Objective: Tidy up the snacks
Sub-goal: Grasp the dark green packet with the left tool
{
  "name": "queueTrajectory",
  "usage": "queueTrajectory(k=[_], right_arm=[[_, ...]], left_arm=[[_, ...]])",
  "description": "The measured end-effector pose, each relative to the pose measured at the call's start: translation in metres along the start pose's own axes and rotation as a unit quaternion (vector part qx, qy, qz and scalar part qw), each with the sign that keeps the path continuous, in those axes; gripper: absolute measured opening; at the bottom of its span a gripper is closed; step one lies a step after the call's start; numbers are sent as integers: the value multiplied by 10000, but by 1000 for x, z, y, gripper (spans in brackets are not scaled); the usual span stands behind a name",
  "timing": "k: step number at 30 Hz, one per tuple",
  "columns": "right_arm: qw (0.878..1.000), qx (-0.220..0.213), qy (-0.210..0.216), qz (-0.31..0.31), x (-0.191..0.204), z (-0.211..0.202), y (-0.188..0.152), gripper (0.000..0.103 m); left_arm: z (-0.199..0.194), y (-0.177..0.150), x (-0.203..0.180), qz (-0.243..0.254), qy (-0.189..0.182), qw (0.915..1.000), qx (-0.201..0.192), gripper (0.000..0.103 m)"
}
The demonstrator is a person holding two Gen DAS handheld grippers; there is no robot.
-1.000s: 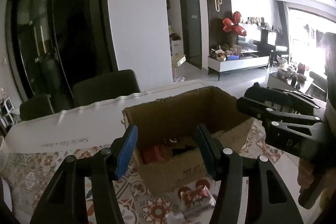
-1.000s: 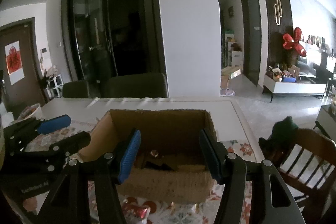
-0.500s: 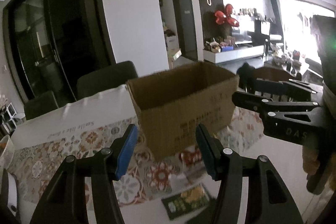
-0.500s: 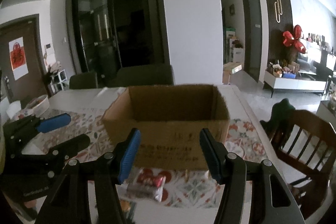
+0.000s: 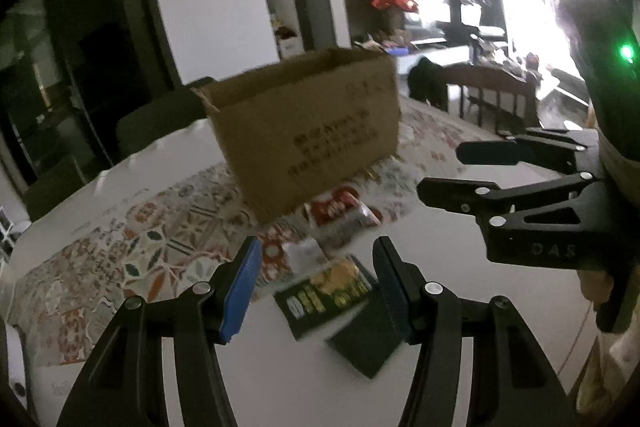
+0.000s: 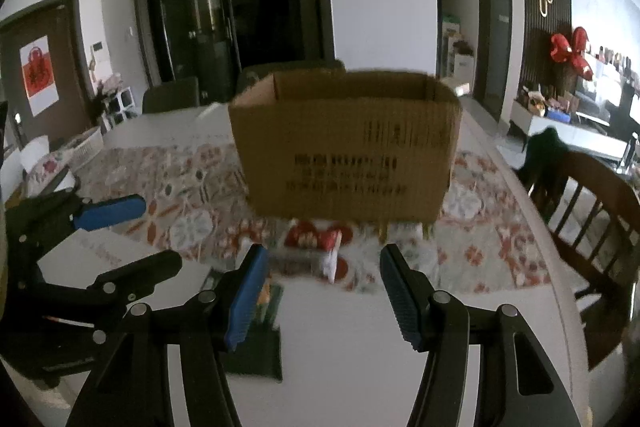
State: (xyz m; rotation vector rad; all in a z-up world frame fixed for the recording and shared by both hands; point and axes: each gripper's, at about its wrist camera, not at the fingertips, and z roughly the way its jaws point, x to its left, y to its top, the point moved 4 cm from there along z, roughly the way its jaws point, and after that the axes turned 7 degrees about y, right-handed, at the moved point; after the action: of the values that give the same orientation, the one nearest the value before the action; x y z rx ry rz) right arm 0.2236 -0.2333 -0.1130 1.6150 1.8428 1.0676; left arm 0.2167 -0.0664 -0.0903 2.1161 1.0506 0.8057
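Two jaws gaping, empty | green snack packet point(image 5: 327, 290) flat, yellow print | cardboard box point(image 6: 347, 147) upright

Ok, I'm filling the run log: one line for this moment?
left gripper: open | right gripper: open | brown cardboard box: upright | dark green snack packet: on table

Cardboard box point(image 6: 344, 151) on patterned mat point(image 6: 180, 195) at tabletop point(image 6: 352, 347) centre. Snack packet point(image 6: 316, 243) just before box. Snack pack point(image 5: 324, 293) nearer, on bare tabletop, between left tool point(image 5: 316, 287) fingers. Chair point(image 6: 592, 211) right of tabletop.
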Motion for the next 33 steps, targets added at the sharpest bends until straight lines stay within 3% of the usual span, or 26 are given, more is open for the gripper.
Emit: queueTrajectory(k=[6,16,25,30,33], right_arm=[[9991,429,5,33,4,10,-29,59],[9959,885,-107,149,10,19,-62,59],[9929,1097,-247,384,5,30,-75,59],[9928,1070,-336,418,1,31,-74,59],[9925,1078,-311,476,-1,33,-74,59]], left_arm=[[10,-24,-20,460,-487,9973,292,57],[39,-50,-38,1001,-1417,9803,940,58],[67,-60,-47,1271,-1658,9695,1281,59],[74,-58,-46,1061,-1841,9677,1355,59],[72,-59,-49,1035,-1834,9691,1284,53]])
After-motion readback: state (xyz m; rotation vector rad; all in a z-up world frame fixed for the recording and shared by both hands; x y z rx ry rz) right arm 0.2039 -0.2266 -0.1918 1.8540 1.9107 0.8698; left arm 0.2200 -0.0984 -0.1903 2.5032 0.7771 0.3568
